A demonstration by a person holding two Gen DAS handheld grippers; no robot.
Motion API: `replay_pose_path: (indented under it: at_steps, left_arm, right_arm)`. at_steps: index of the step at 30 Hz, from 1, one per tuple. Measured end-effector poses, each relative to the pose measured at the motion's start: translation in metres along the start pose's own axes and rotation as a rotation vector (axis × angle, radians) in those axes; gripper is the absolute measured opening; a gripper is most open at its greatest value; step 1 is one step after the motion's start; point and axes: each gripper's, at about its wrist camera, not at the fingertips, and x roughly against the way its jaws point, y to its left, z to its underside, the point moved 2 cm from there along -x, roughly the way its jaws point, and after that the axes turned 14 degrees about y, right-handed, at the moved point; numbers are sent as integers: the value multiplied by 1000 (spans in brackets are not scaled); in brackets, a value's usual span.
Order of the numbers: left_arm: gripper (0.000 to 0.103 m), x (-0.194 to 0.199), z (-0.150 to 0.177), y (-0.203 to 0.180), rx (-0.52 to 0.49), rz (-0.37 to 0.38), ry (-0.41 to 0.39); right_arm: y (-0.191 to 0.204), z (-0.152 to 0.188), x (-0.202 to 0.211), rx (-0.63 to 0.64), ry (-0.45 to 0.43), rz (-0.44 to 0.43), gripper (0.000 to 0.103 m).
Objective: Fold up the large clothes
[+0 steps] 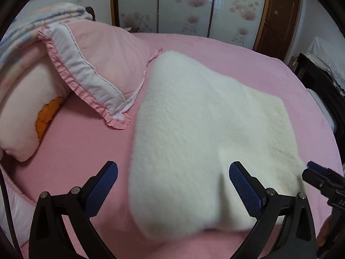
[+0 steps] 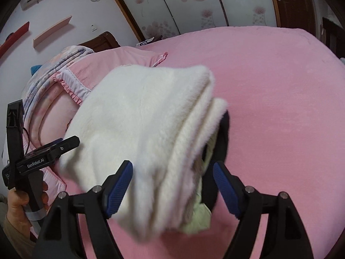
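Note:
A white fleecy garment (image 1: 194, 118) lies folded in a thick stack on the pink bed (image 1: 82, 142). In the right wrist view its layered edge (image 2: 189, 151) shows a dark lining and a pale green part. My left gripper (image 1: 173, 165) stands wide open over the garment's near end, pads apart from the fabric. My right gripper (image 2: 173, 164) is open too, its fingers on either side of the stacked edge without pressing it. The right gripper's tip (image 1: 312, 168) shows at the garment's right side.
A pink frilled pillow (image 1: 101, 64), a cream cushion with an orange patch (image 1: 25, 112) and a folded quilt (image 1: 32, 21) fill the bed's left. Bare pink sheet (image 2: 280, 86) lies right of the garment. Dark furniture (image 1: 312, 71) stands beyond the bed's right edge.

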Motion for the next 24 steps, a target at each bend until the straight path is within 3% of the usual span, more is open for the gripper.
replay_pose_path:
  at_steps: [4, 12, 19, 24]
  left_arm:
    - [103, 38, 41, -30, -76, -44, -18]
    - [103, 118, 116, -104, -166, 7, -44]
    - [103, 190, 172, -150, -139, 114, -94]
    - [103, 226, 213, -177, -127, 107, -118]
  right_arm:
    - [3, 23, 44, 11, -12, 26, 77]
    - [11, 84, 145, 47, -60, 57, 77]
    - [21, 138, 214, 76, -106, 121, 77]
    - [21, 179, 250, 78, -128, 171, 77]
